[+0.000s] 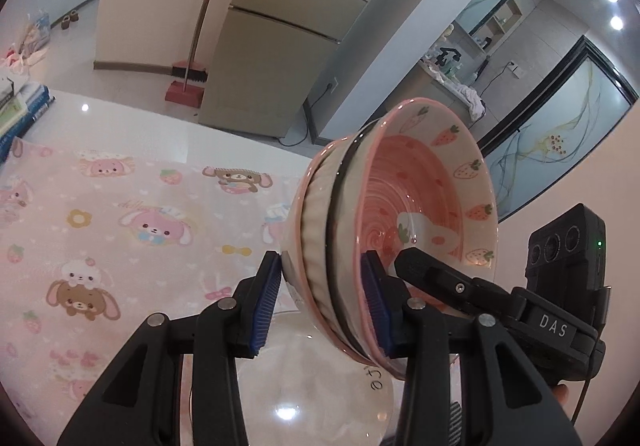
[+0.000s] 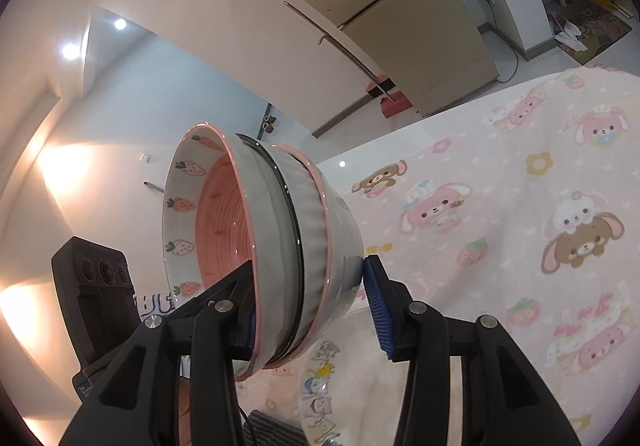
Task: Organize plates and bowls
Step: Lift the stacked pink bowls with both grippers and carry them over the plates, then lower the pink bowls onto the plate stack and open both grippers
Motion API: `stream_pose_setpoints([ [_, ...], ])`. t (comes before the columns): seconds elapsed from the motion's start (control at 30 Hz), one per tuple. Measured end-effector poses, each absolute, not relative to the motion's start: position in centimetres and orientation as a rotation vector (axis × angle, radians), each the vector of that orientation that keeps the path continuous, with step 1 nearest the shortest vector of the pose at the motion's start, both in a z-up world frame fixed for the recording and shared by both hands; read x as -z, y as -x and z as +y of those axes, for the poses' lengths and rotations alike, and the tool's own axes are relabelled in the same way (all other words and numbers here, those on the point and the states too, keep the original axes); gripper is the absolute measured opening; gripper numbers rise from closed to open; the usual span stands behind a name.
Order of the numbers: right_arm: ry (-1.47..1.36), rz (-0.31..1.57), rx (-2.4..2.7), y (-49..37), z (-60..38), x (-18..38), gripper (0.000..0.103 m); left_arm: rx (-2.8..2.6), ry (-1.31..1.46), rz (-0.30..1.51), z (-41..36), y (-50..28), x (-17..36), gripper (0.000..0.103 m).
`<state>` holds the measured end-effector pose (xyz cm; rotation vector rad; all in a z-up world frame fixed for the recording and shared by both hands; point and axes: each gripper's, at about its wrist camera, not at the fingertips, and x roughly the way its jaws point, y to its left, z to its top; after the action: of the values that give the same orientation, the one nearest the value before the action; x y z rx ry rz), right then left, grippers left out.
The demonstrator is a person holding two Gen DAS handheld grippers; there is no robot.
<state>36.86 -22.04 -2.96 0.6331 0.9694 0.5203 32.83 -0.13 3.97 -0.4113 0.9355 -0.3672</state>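
Bowl stack (image 1: 400, 214): nested bowls, tilted on their side, lifted above the pink cloth (image 1: 120, 214).
Left gripper (image 1: 324, 302): jaws clamp the stack's lower rim.
Right gripper (image 2: 312, 310): jaws clamp the same stack's rim.

— What carried everything?

— A white glossy table (image 1: 168, 130), most of it covered by a pink cloth (image 1: 120, 222) printed with bunnies, bears, strawberries and flowers. In the left wrist view the cloth filled the left and middle of the frame; in the right wrist view it filled the right half.

— And directly on it?

— A clear glass plate (image 1: 320, 398) lay on the cloth at the bottom centre of the left wrist view, with lettering near its edge. A plate with small cartoon figures (image 2: 320, 386) showed at the bottom centre of the right wrist view. Blue-and-white packages (image 1: 24, 114) sat at the table's far left edge.
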Motion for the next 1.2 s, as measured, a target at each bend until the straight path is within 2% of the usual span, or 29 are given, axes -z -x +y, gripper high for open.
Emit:
stream_pose_setpoints([
  [0.27, -0.581, 0.934, -0.549, -31.1, -21.8, -1.1, 0.046, 0.389, 0.404, 0.885, 0.3, -28.2, -7.3, 0.04],
  [0.5, -0.565, 0.933, -0.558, -26.1, -22.0, -2.5, 0.046, 0.384, 0.39, 0.861, 0.3, -23.8, -7.7, 0.04],
  [1.2, -0.592, 1.104, -0.49, -25.8, -21.5, 7.7, 0.046, 0.37, 0.385, 1.009, 0.1, -23.1, 1.7, 0.04],
])
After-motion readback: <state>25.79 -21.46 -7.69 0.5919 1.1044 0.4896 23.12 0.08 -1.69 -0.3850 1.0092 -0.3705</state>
